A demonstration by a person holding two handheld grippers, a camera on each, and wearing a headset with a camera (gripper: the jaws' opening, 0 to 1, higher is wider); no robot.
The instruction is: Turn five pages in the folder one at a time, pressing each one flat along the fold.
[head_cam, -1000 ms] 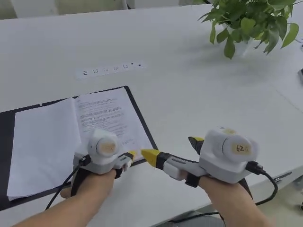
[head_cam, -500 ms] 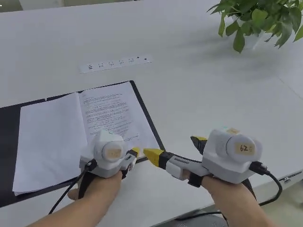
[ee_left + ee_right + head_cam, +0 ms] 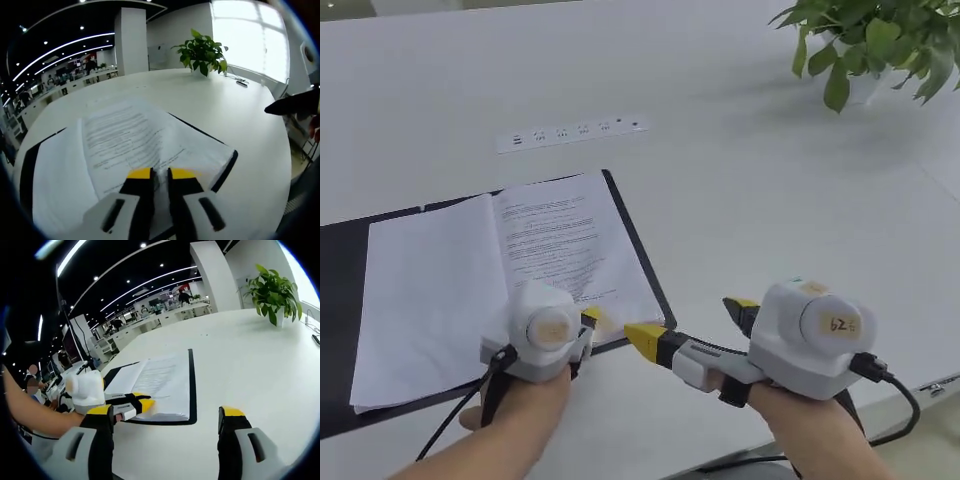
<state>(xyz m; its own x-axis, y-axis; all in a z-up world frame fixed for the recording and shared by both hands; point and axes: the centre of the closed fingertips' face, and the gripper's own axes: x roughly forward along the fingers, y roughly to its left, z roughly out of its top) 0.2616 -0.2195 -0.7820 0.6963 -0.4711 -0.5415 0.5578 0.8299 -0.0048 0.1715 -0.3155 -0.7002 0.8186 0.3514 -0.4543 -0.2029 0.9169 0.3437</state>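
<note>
A black folder (image 3: 336, 300) lies open on the white table, a blank sheet (image 3: 430, 290) on its left and a printed page (image 3: 560, 240) on its right. My left gripper (image 3: 590, 318) is over that page's near right corner. In the left gripper view its yellow-tipped jaws (image 3: 161, 174) stand almost together over the printed page (image 3: 130, 135); whether paper is caught between them is unclear. My right gripper (image 3: 692, 320) hovers open just right of the folder, off the paper. In the right gripper view my right gripper (image 3: 167, 412) faces the left gripper (image 3: 144, 404) at the folder's (image 3: 191, 390) corner.
A potted plant (image 3: 870, 40) stands at the table's far right. A flush socket strip (image 3: 575, 132) sits in the tabletop beyond the folder. Cables hang from both grippers over the near table edge. Bare white table stretches right of the folder.
The left gripper has moved forward from the folder's near edge onto the printed page's corner. The right gripper has stayed open beside it. The head camera has shifted a little.
</note>
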